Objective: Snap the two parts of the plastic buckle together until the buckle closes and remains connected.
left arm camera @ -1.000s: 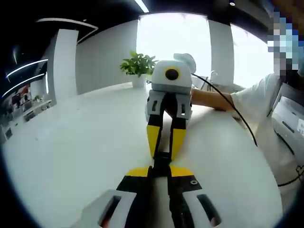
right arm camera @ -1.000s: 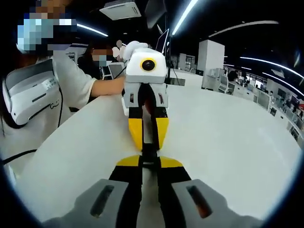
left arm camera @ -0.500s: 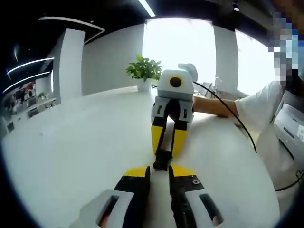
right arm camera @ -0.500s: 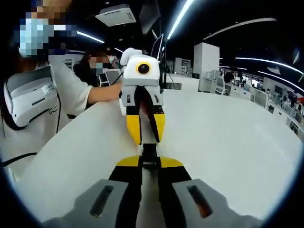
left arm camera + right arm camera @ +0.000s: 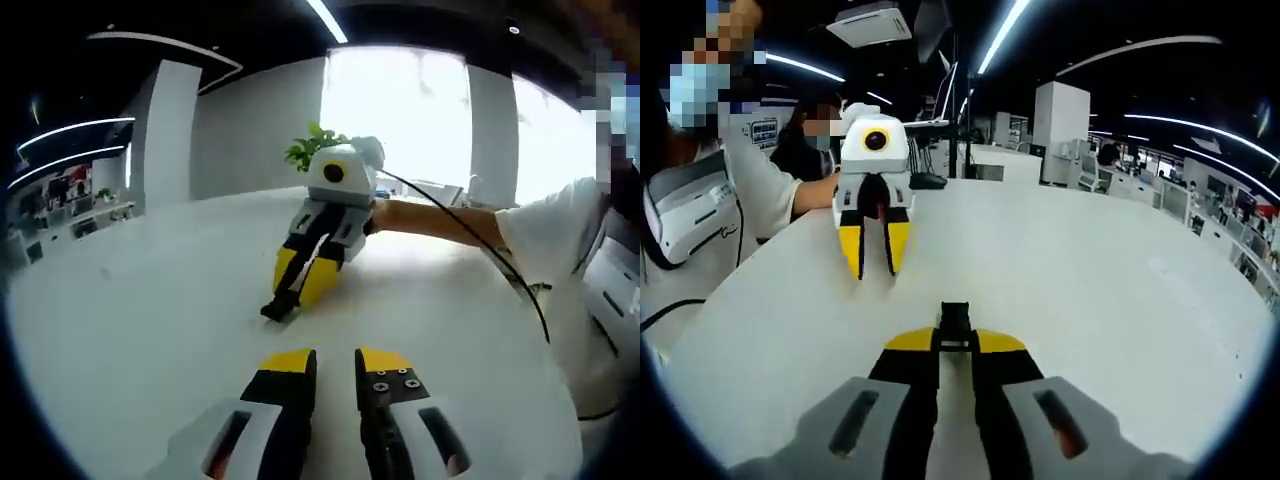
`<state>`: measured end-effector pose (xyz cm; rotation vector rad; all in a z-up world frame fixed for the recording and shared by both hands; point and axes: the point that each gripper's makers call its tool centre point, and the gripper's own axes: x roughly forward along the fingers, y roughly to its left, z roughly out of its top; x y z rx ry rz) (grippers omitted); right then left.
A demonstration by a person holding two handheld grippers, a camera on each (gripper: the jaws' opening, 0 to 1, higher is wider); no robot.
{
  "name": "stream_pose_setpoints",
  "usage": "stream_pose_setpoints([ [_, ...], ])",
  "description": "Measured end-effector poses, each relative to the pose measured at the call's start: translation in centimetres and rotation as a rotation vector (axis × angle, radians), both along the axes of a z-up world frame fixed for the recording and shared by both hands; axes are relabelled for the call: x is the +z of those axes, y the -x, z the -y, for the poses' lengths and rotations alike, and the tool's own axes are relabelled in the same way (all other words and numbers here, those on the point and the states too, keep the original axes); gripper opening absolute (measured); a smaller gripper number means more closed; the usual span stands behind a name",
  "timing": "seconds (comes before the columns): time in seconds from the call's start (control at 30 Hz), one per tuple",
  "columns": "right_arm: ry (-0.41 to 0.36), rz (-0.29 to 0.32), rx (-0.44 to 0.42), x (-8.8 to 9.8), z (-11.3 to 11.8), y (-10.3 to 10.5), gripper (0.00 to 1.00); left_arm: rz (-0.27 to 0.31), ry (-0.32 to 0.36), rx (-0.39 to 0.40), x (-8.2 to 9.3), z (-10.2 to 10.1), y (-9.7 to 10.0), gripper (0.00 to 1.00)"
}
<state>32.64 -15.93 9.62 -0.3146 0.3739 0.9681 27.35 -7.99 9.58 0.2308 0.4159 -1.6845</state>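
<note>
Buckle (image 5: 954,325) is pinched in the right gripper (image 5: 955,342), sticking out black from between its yellow tips in the right gripper view, low over the white surface (image 5: 1090,290). Can't tell from here whether both halves are clicked together, it's too small. Further out in that view the left gripper (image 5: 873,262) hangs off to the left with its yellow fingers spread a bit and nothing between them, well apart from the buckle. From the left gripper view you see its own jaws slightly parted with a bare gap, and beyond them the right gripper tilted down, buckle end near the surface. Behind that, a person's arm (image 5: 430,222), a black cable (image 5: 500,275) and a potted plant (image 5: 310,150).
</note>
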Motion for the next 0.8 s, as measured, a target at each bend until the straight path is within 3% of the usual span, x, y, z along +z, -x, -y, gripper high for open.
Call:
stream_pose_setpoints([
  [0.13, 0.017, -0.003, -0.014, 0.3, 1.3, -2.7, 0.12, -0.059, 0.013, 0.006, 0.1, 0.0, -0.2, 0.14],
  [0.47, 0.056, -0.058, -0.045, 1.1, 4.4, -7.4, 0.12, -0.074, 0.015, 0.024, 0.1, 0.1, -0.4, 0.14],
  [0.8, 0.047, -0.094, -0.044, -0.2, 5.4, -8.6, 0.12, -0.074, 0.033, 0.037, 0.9, 0.0, -0.5, 0.14],
])
